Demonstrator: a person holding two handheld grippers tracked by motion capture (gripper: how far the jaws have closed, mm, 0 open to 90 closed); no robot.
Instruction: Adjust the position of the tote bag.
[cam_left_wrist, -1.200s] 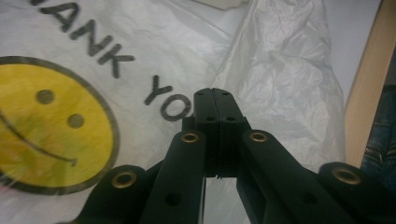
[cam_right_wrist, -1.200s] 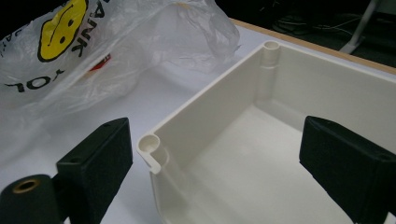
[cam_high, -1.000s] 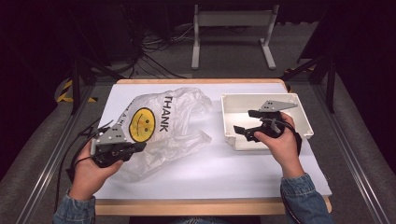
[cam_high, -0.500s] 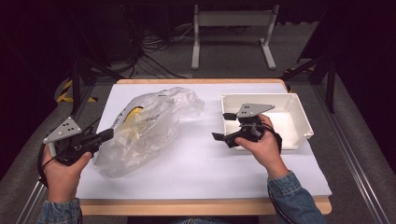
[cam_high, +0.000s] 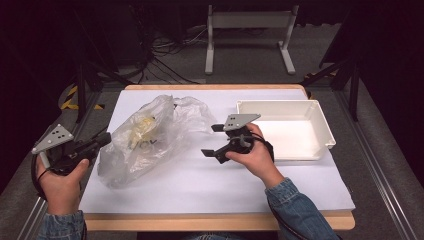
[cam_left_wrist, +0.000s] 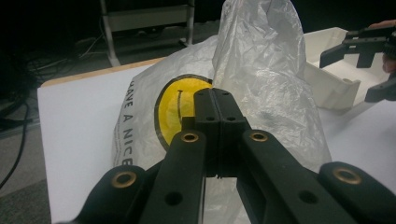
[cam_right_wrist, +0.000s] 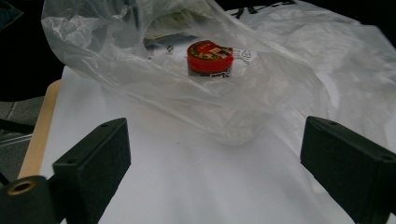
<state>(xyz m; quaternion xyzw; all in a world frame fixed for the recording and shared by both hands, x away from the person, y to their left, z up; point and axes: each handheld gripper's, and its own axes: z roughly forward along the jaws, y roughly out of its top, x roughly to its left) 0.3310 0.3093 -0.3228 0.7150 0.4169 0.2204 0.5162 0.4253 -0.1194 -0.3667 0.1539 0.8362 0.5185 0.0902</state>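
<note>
- Left gripper: jaws pressed together on a fold of the plastic bag, at its left edge.
- Right gripper: jaws spread wide, nothing between them, just been opening; aimed at the bag's open mouth.
- Red-lidded jar sits inside the bag, upright, behind film.
- White tray sits just right of the right hand.
- Risk: the right jaws may snag loose film on entry and drag the bag; the left pinch may slip and the mouth collapse.

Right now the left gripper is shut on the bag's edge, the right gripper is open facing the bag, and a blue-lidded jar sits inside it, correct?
Not quite: the jar in the bag has a red lid, as the right gripper view shows. The rest stands.
</note>
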